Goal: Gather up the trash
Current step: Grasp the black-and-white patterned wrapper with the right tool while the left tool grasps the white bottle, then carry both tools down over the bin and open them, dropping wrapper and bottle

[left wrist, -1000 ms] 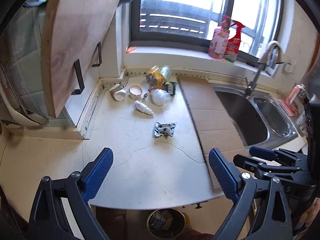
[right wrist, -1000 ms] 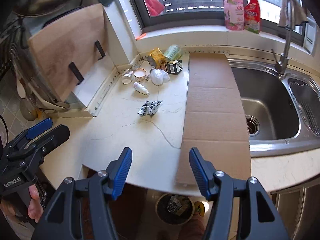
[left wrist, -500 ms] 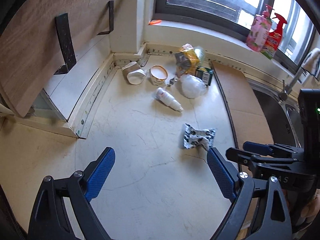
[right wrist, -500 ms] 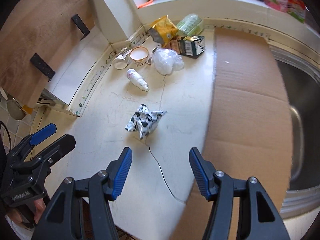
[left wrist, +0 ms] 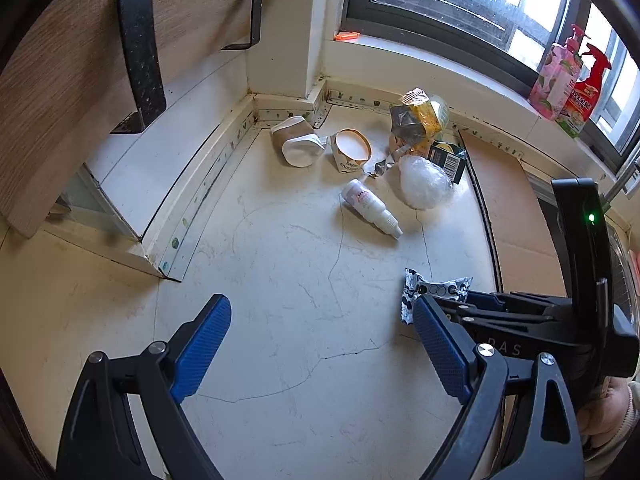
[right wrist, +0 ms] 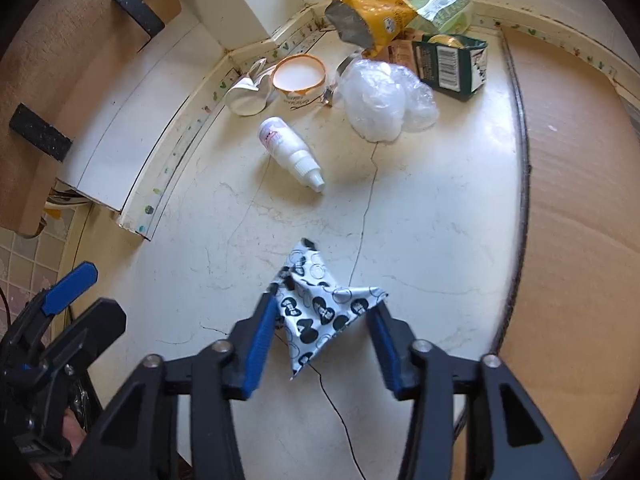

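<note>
My right gripper straddles the wrapper on the counter, jaws open, pads beside its edges. My left gripper hovers wide open, empty.

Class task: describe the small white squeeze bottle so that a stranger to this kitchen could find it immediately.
Start at the cracked pale countertop and find the trash pile in its back corner. The bottle lies on its side just in front, alone. Unlike the cups and bags, it is slim, white, with a pink label and nozzle tip.

Cracked cream stone countertop ahead of the fingers; flat brown cardboard sheet right of them; dark-framed daylit window beyond; wooden board upper left.
</note>
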A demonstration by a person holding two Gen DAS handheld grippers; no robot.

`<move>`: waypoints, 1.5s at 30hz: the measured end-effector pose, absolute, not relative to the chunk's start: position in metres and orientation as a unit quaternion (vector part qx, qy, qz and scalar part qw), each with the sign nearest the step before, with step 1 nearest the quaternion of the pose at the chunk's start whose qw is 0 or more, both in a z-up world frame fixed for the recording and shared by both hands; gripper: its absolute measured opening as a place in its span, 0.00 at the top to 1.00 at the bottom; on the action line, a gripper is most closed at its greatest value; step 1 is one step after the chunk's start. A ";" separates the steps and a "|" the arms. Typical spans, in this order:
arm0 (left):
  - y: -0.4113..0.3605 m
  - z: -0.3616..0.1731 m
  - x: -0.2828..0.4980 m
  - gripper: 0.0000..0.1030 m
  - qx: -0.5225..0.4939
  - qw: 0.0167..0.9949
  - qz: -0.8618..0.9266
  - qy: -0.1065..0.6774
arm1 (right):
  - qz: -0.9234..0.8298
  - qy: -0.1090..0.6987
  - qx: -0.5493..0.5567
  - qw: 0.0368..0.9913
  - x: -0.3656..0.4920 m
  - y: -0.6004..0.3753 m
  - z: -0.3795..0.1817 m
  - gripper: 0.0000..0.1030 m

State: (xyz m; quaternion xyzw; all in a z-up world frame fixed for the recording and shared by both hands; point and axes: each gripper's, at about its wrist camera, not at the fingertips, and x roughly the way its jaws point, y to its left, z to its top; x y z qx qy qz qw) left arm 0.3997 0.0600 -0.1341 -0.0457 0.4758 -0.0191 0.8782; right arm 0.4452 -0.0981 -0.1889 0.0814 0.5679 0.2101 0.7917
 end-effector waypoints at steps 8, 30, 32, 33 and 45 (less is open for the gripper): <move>0.042 -0.136 0.427 0.11 -0.045 0.875 -0.028 0.482 | 0.211 0.552 0.076 0.803 0.456 -0.115 -0.179 0.66; 0.009 -0.204 0.550 0.55 -0.091 0.834 0.009 0.544 | 0.154 0.514 0.110 0.836 0.509 -0.184 -0.170 0.66; 0.006 -0.208 0.553 0.63 -0.084 0.834 0.016 0.545 | 0.156 0.517 0.111 0.834 0.508 -0.184 -0.173 0.66; 0.005 -0.208 0.552 0.70 -0.078 0.837 0.020 0.541 | 0.156 0.518 0.112 0.834 0.508 -0.185 -0.173 0.66; 0.008 -0.180 0.517 0.78 -0.058 0.853 0.021 0.518 | 0.156 0.511 0.117 0.837 0.489 -0.187 -0.165 0.66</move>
